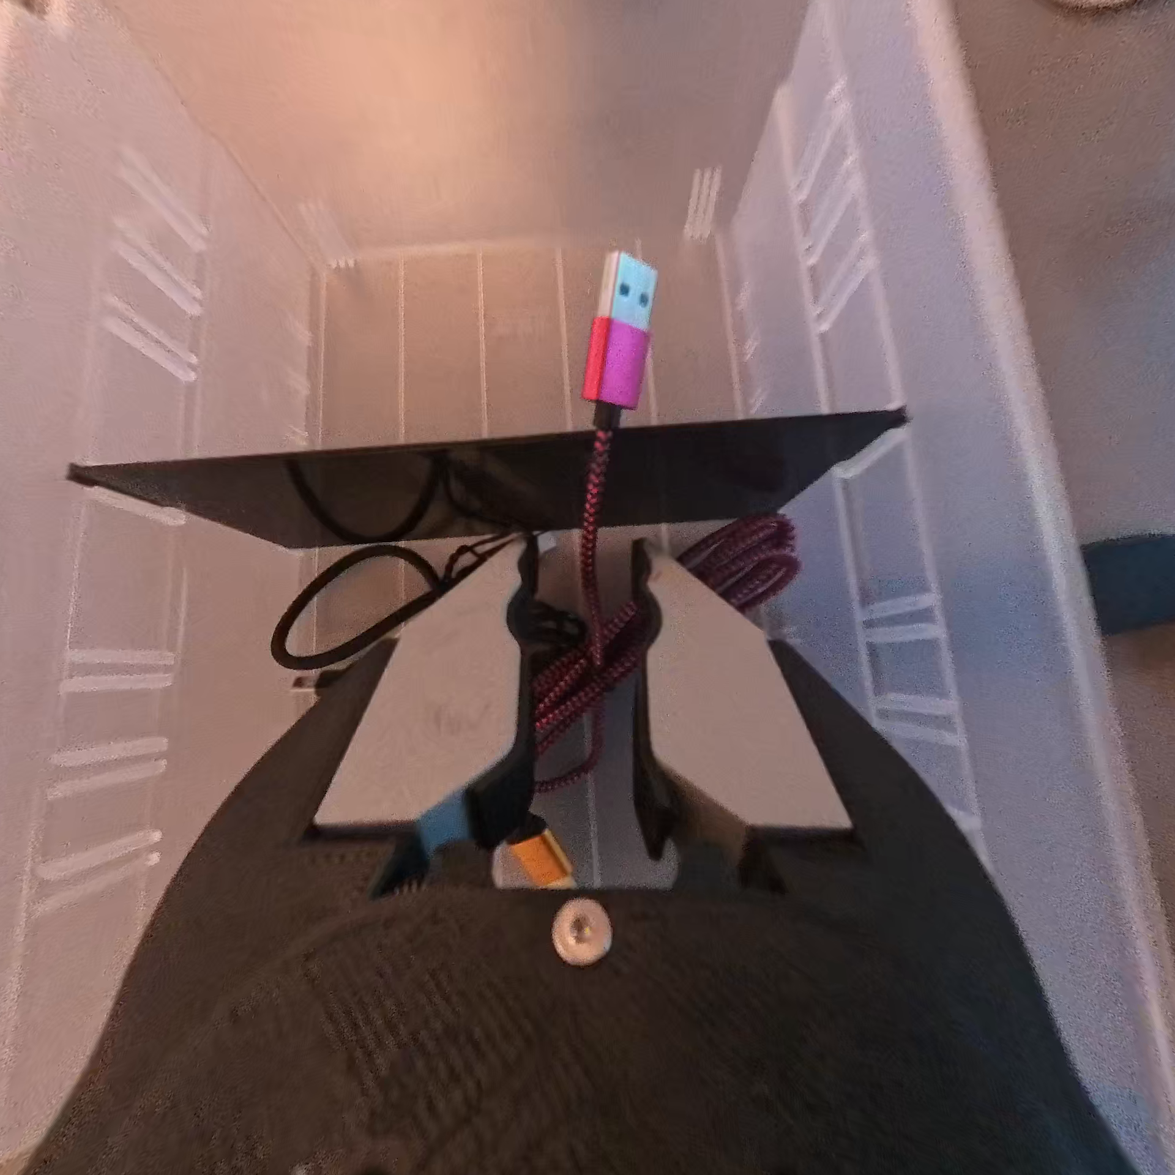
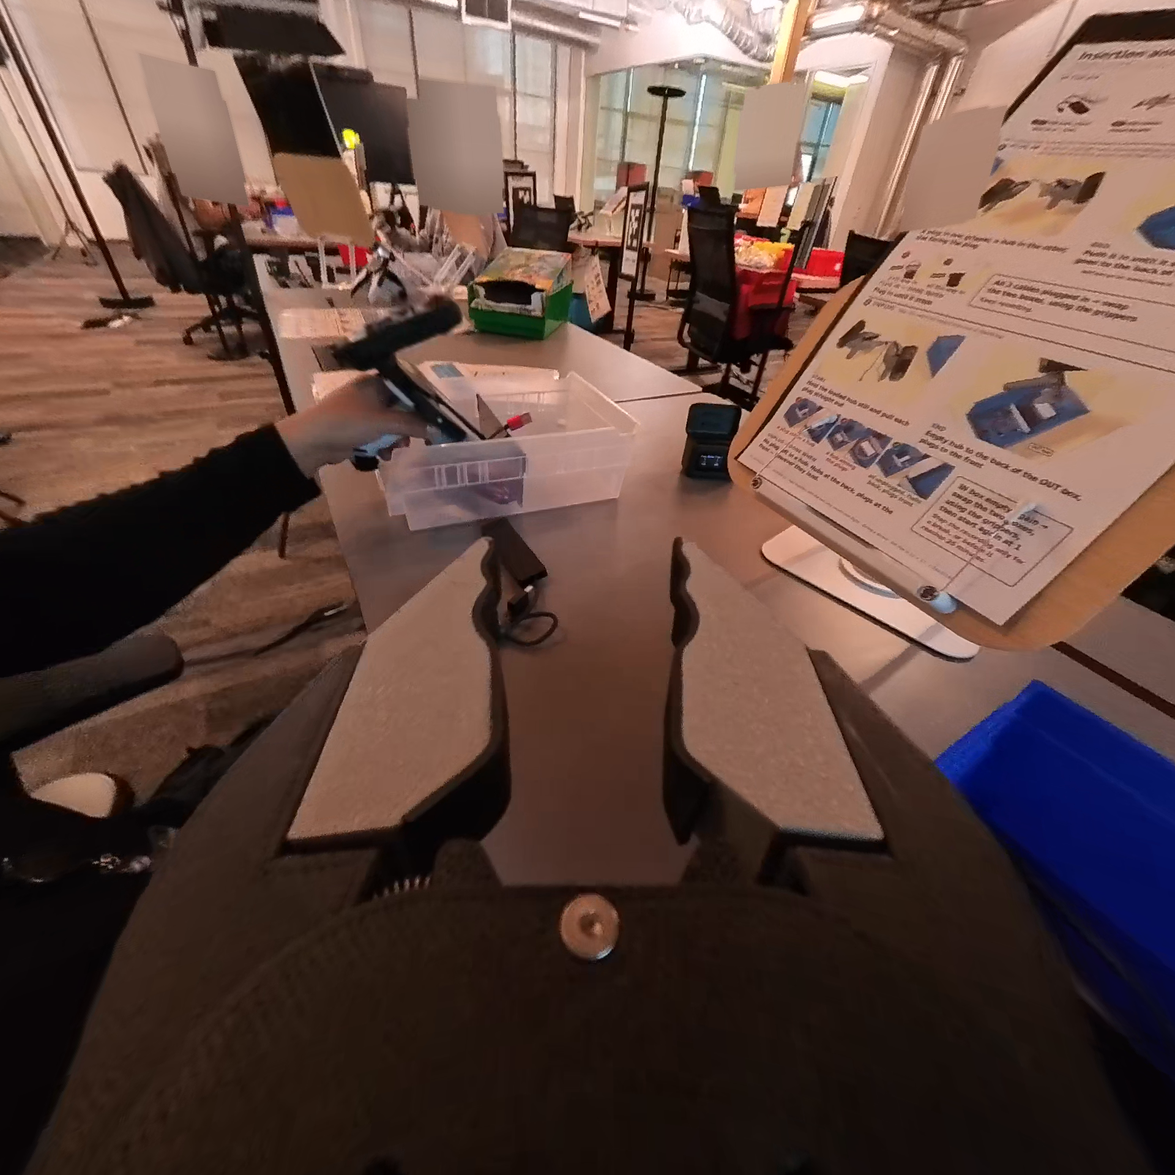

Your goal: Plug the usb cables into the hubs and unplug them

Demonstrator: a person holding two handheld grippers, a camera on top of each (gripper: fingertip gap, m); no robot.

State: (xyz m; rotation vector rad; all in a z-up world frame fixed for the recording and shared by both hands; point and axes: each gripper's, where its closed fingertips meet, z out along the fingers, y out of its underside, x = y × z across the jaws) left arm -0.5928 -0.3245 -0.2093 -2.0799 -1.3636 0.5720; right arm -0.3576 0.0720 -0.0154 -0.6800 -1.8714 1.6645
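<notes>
In the left wrist view my left gripper [image 1: 584,572] is inside a clear plastic bin [image 1: 890,381] and shut on a magenta braided USB cable [image 1: 594,572]. Its pink-housed plug [image 1: 620,330] stands upright above the fingertips. A gold-housed plug [image 1: 534,858] lies near the base of the fingers. A coil of purple cable [image 1: 744,559] and a black cable loop [image 1: 330,610] lie in the bin. In the right wrist view my right gripper [image 2: 582,559] is open and empty over the table. A black USB hub [image 2: 518,559] lies by its left fingertip.
A dark divider plate [image 1: 483,483] crosses the bin. The right wrist view shows the clear bin [image 2: 572,445] with a person's hand [image 2: 343,426] holding the left gripper [image 2: 496,426] in it, a blue bin [image 2: 1081,795], an instruction board on a stand [image 2: 954,381], and a small black device [image 2: 709,439]. The grippers' ends are close to 50 cm from one another.
</notes>
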